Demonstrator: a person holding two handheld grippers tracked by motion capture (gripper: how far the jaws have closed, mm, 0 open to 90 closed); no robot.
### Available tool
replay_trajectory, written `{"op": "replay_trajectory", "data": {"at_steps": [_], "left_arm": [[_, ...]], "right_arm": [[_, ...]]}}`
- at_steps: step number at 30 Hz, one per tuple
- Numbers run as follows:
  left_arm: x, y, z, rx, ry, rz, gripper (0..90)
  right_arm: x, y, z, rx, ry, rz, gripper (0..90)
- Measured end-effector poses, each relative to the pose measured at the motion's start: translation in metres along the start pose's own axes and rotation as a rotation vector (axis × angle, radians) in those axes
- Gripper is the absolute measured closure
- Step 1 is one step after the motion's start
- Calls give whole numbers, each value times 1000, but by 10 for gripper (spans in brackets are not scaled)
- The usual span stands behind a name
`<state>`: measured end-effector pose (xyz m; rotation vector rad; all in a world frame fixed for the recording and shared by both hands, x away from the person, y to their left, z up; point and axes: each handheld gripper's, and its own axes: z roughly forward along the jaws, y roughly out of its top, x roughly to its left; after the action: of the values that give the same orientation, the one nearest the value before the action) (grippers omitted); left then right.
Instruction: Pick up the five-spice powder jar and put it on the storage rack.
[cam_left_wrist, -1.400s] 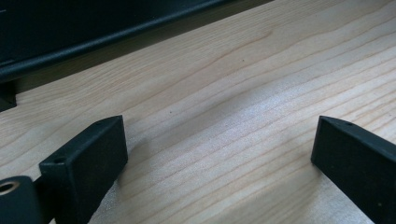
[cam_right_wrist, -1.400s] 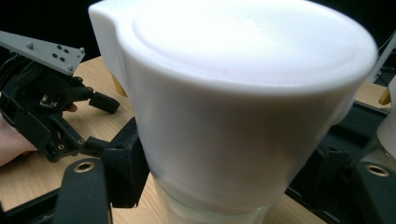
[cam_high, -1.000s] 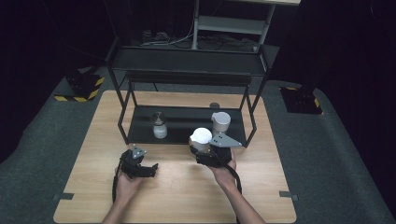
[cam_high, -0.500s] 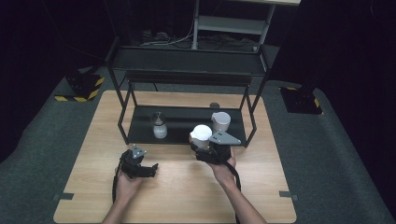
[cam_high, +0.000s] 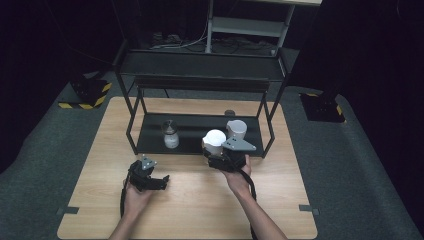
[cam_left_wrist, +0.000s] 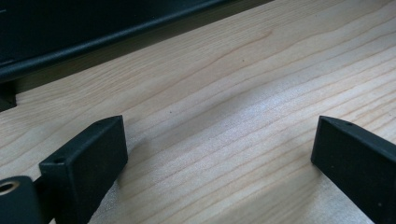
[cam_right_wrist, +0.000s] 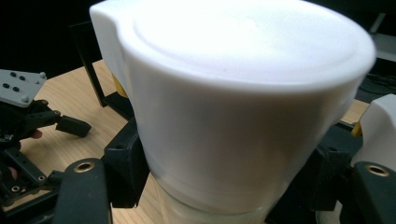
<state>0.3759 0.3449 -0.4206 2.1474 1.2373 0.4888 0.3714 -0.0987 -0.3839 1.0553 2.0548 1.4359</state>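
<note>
1. White-capped, the jar (cam_right_wrist: 233, 107) sits clamped between the jaws of the right tool (cam_high: 226, 159), their pads pressing its sides just under the cap.
2. Compared with a second ago, this tool and its jar sit almost exactly where they were, lifted just in front of the lower shelf (cam_high: 150, 135) of the black rack (cam_high: 200, 65); the grip has not loosened.
3. My reading: the jar is securely in hand and the carry has paused at the shelf edge, so whatever comes next, setting it in or drawing it away, has not begun.
4. Just behind the right tool, a second white-capped jar (cam_high: 236, 129) stands on that shelf, close enough that a careless push forward could knock it.
5. Farther to its left on the same shelf stands a small glass shaker (cam_high: 171, 135), well apart from the held jar.
6. Across from it, the left tool (cam_high: 150, 179) rests low on the wooden tabletop (cam_high: 190, 210), jaws spread wide with nothing between them; it too has kept its place and takes no part for now.
</note>
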Motion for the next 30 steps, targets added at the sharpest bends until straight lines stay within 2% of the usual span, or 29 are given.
{"op": "replay_trajectory", "data": {"at_steps": [30], "left_arm": [[0, 0, 0, 0, 0, 0, 36]], "right_arm": [[1, 10, 25, 29, -44, 12, 308]]}}
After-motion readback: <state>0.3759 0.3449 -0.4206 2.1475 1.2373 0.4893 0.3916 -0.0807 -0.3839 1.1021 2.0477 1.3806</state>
